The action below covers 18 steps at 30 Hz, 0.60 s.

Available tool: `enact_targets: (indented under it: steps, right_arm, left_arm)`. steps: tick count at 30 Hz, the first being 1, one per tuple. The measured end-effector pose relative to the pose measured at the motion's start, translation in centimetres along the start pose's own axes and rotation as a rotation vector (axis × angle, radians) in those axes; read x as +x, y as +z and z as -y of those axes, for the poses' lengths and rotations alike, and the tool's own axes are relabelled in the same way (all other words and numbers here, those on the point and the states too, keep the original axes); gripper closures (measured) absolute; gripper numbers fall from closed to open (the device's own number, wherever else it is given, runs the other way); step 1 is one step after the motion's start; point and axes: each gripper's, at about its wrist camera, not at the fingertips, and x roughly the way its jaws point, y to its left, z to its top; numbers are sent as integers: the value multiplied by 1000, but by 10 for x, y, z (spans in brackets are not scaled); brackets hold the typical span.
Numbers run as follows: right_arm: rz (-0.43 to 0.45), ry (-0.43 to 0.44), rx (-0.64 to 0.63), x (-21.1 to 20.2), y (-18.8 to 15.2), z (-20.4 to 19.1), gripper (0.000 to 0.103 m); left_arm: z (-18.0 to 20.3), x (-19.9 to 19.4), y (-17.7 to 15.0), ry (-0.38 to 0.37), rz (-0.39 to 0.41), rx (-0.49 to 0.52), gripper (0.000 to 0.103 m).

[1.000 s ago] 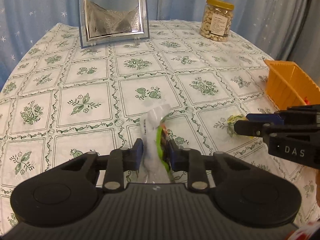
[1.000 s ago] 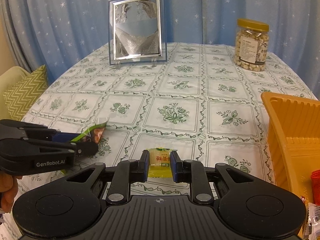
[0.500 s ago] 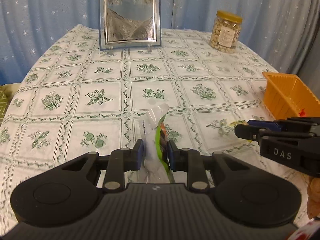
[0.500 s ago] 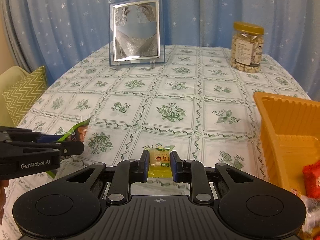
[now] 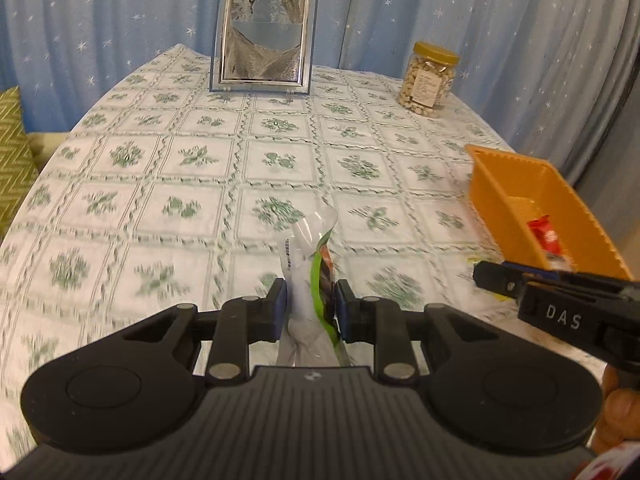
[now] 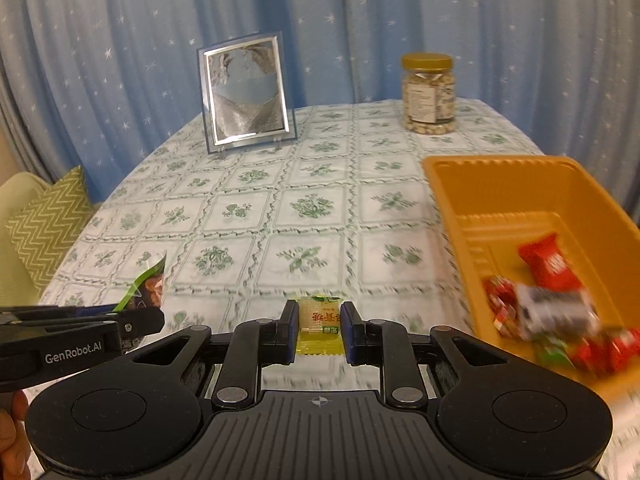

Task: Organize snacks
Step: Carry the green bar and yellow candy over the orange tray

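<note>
Snacks are in both grippers at once. Nearest the left wrist camera, the left gripper (image 5: 310,304) is clenched on a crumpled clear-and-green plastic snack packet (image 5: 310,264), whose twisted top stands up between the blue pads. In the right wrist view, the right gripper (image 6: 319,330) is clamped on a small flat yellow candy sachet (image 6: 320,326), held upright and clear of the cloth. Each tool shows at the edge of the other's view, so the two hands travel side by side, near each other but apart.

Just beyond the right gripper, to its right, sits the orange plastic bin (image 6: 452,200) with ribbed walls. Red wrapped sweets (image 6: 544,260) and a few other wrappers lie blurred on its floor, so several pieces appear to be sorted already. Both held snacks hang above the white tablecloth with green flower squares (image 5: 200,184), short of the bin's rim.

Judging by this, the step in hand is the carry towards the bin. Next, each gripper should pass over the near wall, stop above the open floor, then loosen its fingers so the snack drops inside; going one at a time would keep the tools from colliding.

Farther back stand a silver-framed picture (image 5: 264,36) and a clear jar of nuts with a gold lid (image 5: 428,76), before a blue star-print curtain (image 5: 100,20).
</note>
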Motion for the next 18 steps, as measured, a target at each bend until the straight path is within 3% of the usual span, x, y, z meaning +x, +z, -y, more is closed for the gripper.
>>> enact_targets:
  steps: [10,18]
  right_arm:
    - [23,-13,13,-64,-15,2,81]
    - [57,-22,15,-101,-18,8,81]
  left_arm:
    - [28,-67,-17,2,41,-17,80]
    - [50,-97,-25,-20,49,-3,80]
